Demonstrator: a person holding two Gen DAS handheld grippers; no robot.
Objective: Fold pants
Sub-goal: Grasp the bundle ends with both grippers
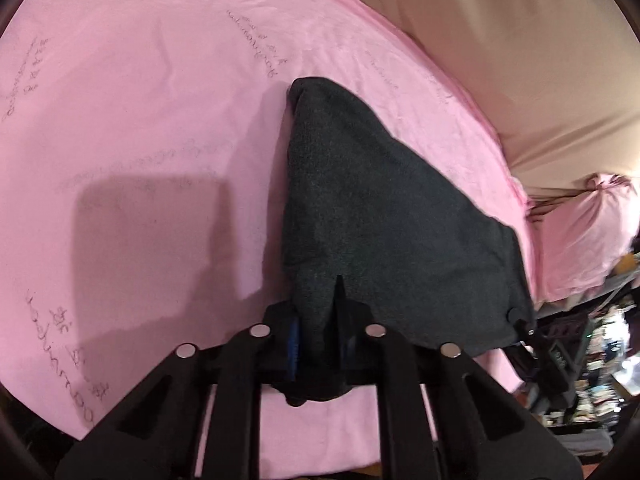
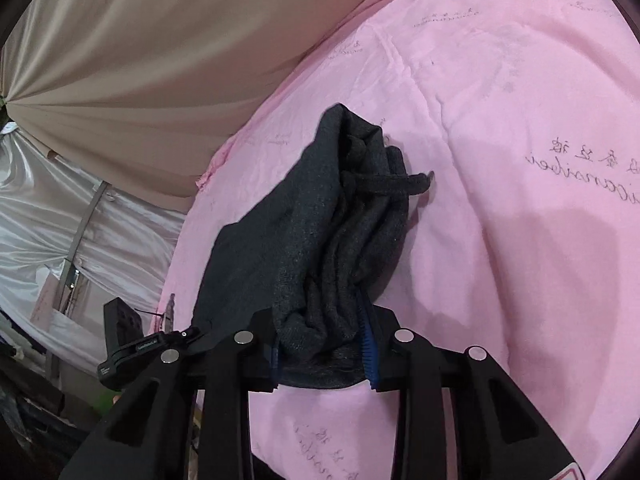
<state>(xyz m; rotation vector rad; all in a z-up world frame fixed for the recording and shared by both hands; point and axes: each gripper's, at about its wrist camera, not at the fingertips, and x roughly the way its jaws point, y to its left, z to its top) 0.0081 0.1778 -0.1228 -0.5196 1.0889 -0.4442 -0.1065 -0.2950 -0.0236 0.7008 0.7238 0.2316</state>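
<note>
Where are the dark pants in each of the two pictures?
Left wrist view: the dark pants fill the middle and right, fanning up to a point from the left claw, which is shut on them.
Right wrist view: the pants sit in the middle, bunched in folds, running up from the right claw, which is shut on them.
Shared landmark: the pink sheet with faint writing lies under the pants in both views.

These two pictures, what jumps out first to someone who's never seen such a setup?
The dark grey pants, bunched and pinched at both ends by the left gripper and right gripper, stand out against the pink sheet beneath. A beige cloth hangs behind the sheet's far edge.
</note>
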